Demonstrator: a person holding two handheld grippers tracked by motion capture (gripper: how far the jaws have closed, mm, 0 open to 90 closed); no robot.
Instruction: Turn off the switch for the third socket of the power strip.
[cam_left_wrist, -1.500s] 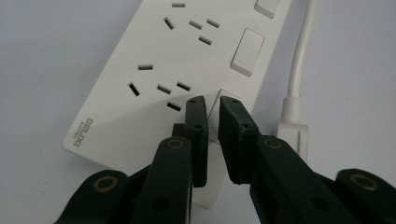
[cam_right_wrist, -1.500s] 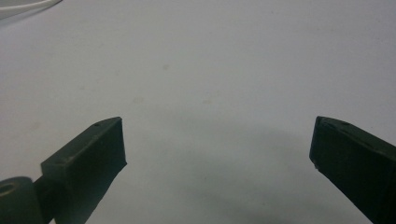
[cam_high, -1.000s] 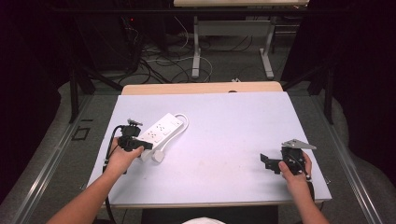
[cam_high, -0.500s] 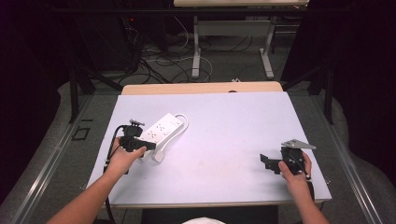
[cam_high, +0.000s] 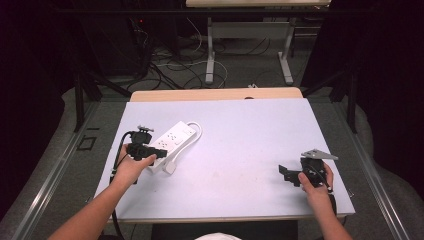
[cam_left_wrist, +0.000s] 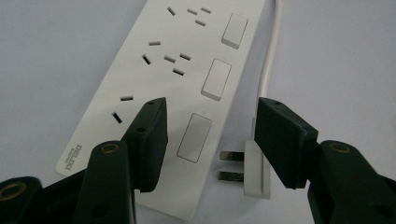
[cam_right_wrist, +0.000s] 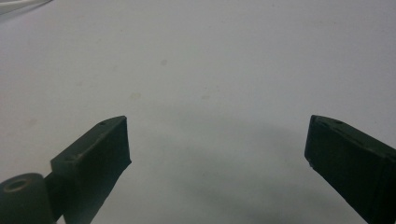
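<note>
A white power strip lies on the left part of the table, with three sockets and three rocker switches. Its white plug rests beside it, prongs bare, on its white cable. My left gripper hovers open over the strip's near end; in the left gripper view its jaws straddle the nearest switch and the plug, my left gripper holding nothing. My right gripper stands open low over bare table at the right; between the jaws of my right gripper lies only tabletop.
A wooden board borders the table's far edge. Behind it stand a desk's legs and loose cables on the floor. Metal rails run along both sides of the table.
</note>
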